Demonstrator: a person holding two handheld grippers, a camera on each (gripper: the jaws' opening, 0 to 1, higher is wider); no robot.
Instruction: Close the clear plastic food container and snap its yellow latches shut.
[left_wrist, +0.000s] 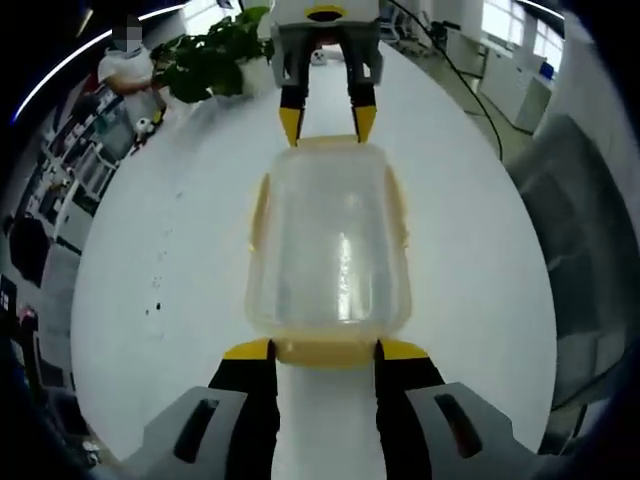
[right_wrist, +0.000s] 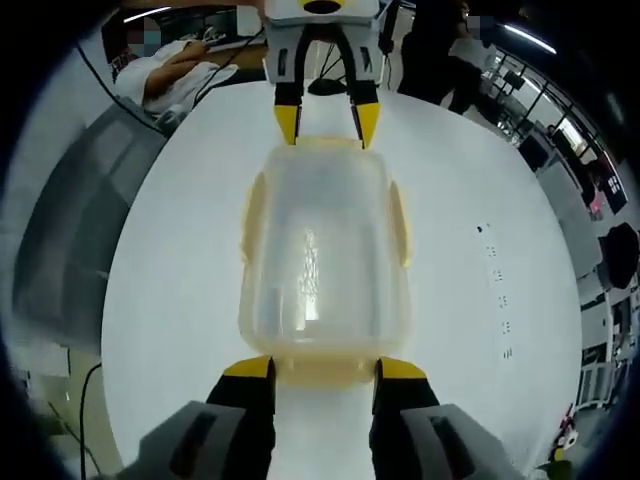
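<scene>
Your clear plastic food container (left_wrist: 330, 250) sits lid-on in the middle of a round white table (left_wrist: 170, 250), directly between your two grippers, which face each other across it. In the left gripper view, your left gripper (left_wrist: 325, 350) has its yellow-tipped jaws spread to either side of the near end's yellow latch (left_wrist: 325, 352), tips just beside it; whether they touch it you cannot tell. Your right gripper (left_wrist: 327, 125) stands at the far end, jaws likewise spread at the container's edge.

In the right gripper view the same container (right_wrist: 322, 260) lies on the table (right_wrist: 480, 330), with the right gripper (right_wrist: 325, 370) spread around the near latch (right_wrist: 325, 372) and the left gripper (right_wrist: 327, 122) open at the far end. Yellow side latches (right_wrist: 400, 225) lie along the long sides.

The tabletop is bare white, with a few small dark specks (left_wrist: 155, 300). Beyond it, a leafy potted plant (left_wrist: 215, 60) stands at the table's far rim, a grey chair (left_wrist: 580, 250) sits alongside, and office desks and windows (left_wrist: 510, 30) fill the room. A person in white (right_wrist: 165, 70) leans near the table.
</scene>
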